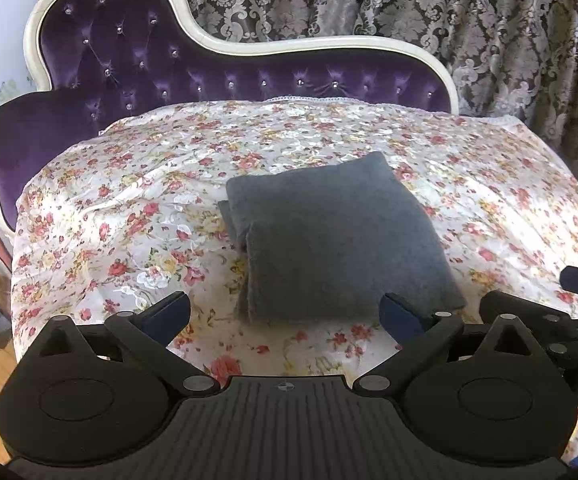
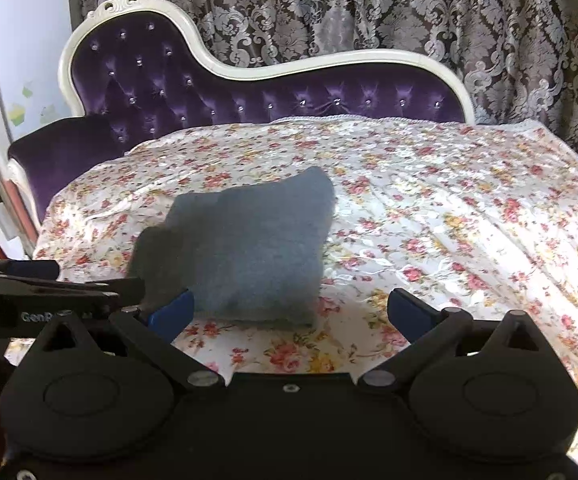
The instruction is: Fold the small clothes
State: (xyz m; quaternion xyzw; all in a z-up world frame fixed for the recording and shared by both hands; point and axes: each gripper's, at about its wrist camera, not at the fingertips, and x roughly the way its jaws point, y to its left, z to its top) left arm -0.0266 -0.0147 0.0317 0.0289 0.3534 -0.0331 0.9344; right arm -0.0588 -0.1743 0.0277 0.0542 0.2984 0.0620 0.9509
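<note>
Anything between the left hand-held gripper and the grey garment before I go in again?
Nothing visible. The left hand-held gripper is open, with only bare floral cover up to the near edge of the folded grey garment. The right hand-held gripper sits alongside, also open.

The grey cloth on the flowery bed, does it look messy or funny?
A little. The grey cloth is folded into a neat block on the floral sheet, but one lower layer pokes out along its left edge. Both grippers are open, holding nothing.
</note>
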